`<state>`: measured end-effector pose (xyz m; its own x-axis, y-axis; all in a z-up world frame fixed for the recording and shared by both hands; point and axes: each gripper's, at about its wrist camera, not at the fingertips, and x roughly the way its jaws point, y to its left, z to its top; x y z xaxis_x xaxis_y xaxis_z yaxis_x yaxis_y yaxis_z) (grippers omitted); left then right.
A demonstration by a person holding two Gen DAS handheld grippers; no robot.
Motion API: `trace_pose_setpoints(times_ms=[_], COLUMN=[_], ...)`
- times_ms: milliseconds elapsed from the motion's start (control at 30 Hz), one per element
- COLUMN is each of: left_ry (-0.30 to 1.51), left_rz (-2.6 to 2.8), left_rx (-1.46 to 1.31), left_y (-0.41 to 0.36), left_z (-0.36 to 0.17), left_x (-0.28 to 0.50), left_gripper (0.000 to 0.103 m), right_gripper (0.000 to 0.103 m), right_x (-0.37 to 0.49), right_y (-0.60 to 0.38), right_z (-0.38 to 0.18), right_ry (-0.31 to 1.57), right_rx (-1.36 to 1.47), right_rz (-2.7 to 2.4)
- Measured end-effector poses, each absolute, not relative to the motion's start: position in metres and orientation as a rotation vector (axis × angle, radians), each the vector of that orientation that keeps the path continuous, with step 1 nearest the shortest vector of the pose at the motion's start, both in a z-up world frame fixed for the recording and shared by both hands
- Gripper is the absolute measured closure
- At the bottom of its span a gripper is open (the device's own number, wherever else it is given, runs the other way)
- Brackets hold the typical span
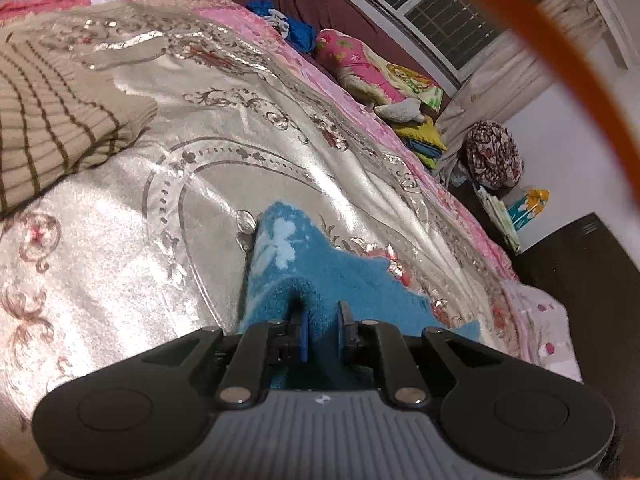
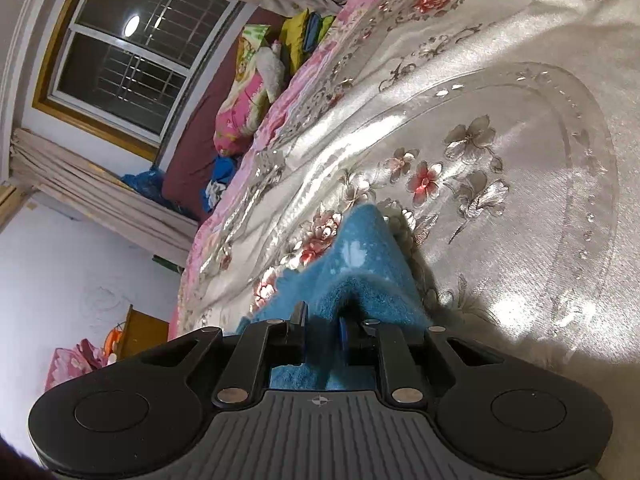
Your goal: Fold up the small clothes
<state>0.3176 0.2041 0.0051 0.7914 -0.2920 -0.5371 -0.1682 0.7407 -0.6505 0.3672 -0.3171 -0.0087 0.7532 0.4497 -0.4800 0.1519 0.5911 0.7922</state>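
Blue cloth (image 1: pixel 320 272) lies on the shiny flowered bedspread (image 1: pixel 240 160), and both grippers pinch it. Only the left wrist view shows a striped beige garment (image 1: pixel 52 120) lying further up the bed (the right view shows flowers instead). Left gripper (image 1: pixel 323 332) has its fingers clamped on a raised fold; right gripper (image 2: pixel 323 332) the same. The cloth's long axis runs away from each camera, its tip pointing forward.

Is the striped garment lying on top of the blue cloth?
No, the striped garment lies apart from the blue cloth.
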Motion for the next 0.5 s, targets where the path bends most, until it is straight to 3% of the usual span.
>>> trace_pose_setpoints(times_ms=[500], left_ry=[0.674], left_rz=[-0.071], left_rx=[-0.757], left_y=[0.2071], left_z=[0.0036], left_x=[0.3174], left_gripper=[0.082], right_gripper=[0.086], right_x=[0.3711], right_y=[-0.3156], right_z=[-0.0114], right_ry=[0.736], right_rx=[0.927], right_rz=[0.178])
